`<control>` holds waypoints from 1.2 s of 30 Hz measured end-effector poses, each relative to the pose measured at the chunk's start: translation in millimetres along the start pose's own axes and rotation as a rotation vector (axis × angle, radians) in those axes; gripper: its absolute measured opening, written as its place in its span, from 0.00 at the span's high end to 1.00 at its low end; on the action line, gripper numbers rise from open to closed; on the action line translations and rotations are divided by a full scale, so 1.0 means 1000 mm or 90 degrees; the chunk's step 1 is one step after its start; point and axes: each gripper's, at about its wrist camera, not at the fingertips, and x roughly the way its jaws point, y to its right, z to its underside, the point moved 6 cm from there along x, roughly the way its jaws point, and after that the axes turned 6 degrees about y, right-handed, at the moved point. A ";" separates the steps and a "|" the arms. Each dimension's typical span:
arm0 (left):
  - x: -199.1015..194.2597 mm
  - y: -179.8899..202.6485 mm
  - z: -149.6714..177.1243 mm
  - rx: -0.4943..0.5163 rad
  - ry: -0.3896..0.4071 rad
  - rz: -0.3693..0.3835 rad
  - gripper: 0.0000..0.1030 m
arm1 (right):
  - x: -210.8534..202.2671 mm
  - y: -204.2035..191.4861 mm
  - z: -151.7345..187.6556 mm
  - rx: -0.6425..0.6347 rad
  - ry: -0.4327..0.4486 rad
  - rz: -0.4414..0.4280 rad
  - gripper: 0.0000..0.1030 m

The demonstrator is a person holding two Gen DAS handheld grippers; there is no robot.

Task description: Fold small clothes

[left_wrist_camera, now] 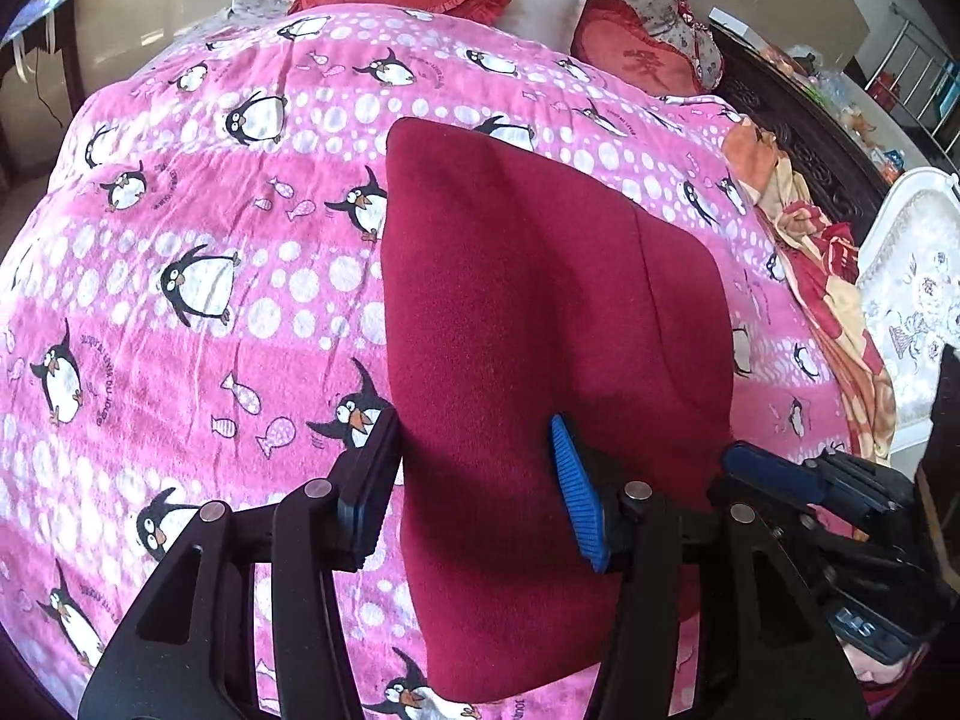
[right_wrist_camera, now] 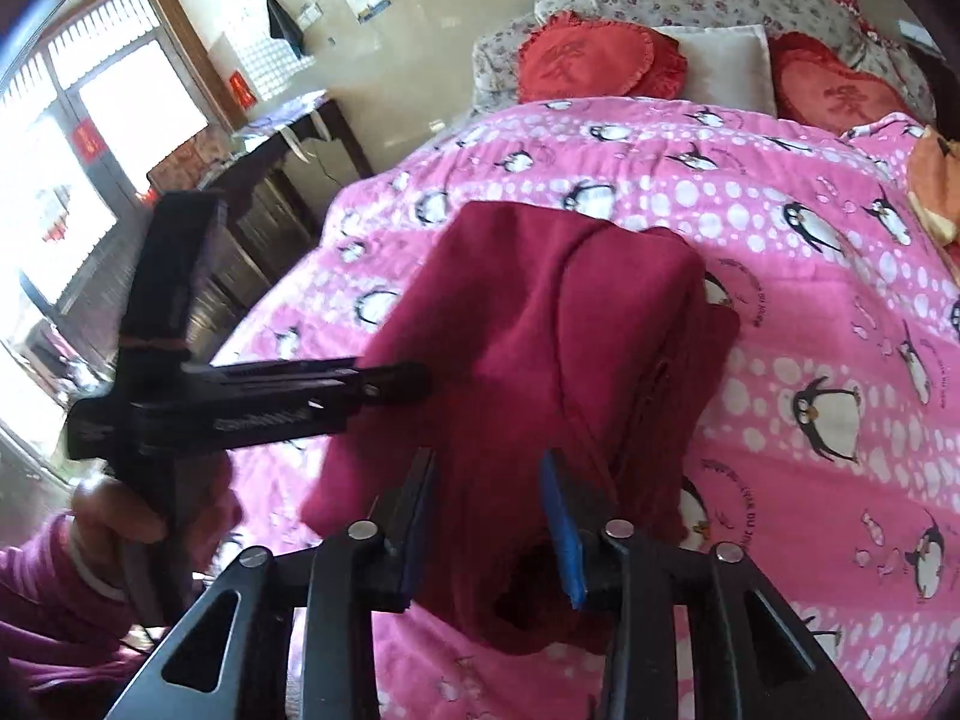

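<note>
Between the spread fingers of the left gripper (left_wrist_camera: 474,462) a dark red garment (left_wrist_camera: 540,324) is lying folded on the pink penguin bedspread (left_wrist_camera: 180,252), reaching away from the tongs toward the head of the bed. These tongs are standing wide, one black finger off the cloth's left edge over the bedspread and the blue-padded finger (left_wrist_camera: 579,492) over the cloth itself; neither is pinching anything. Just right of that blue pad, the right gripper is coming into the left wrist view at the garment's near right edge.

From the right wrist view, the right gripper (right_wrist_camera: 492,516) is also gaping wide, with the near end of the garment (right_wrist_camera: 540,348) showing in the gap between its fingers, not pinched. Whether the pads are touching the fabric I cannot tell. To the left of these tongs the left gripper (right_wrist_camera: 384,387) is pointing sideways at the garment's left edge.

Beyond both tongs, red heart-shaped cushions (right_wrist_camera: 600,57) and a white pillow (right_wrist_camera: 726,60) are resting at the head of the bed.
</note>
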 end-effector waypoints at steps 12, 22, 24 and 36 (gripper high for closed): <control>-0.031 0.005 -0.013 0.033 0.098 -0.068 0.50 | -0.029 0.001 -0.015 0.009 0.035 0.025 0.84; -0.054 0.002 -0.017 0.035 0.143 -0.109 0.50 | -0.046 -0.012 -0.030 0.013 0.103 0.076 0.52; -0.058 0.003 -0.016 0.034 0.148 -0.111 0.47 | -0.048 -0.014 -0.033 0.006 0.107 0.095 0.52; -0.078 0.009 -0.013 0.044 0.182 -0.120 0.30 | -0.052 -0.013 -0.032 0.031 0.116 0.126 0.43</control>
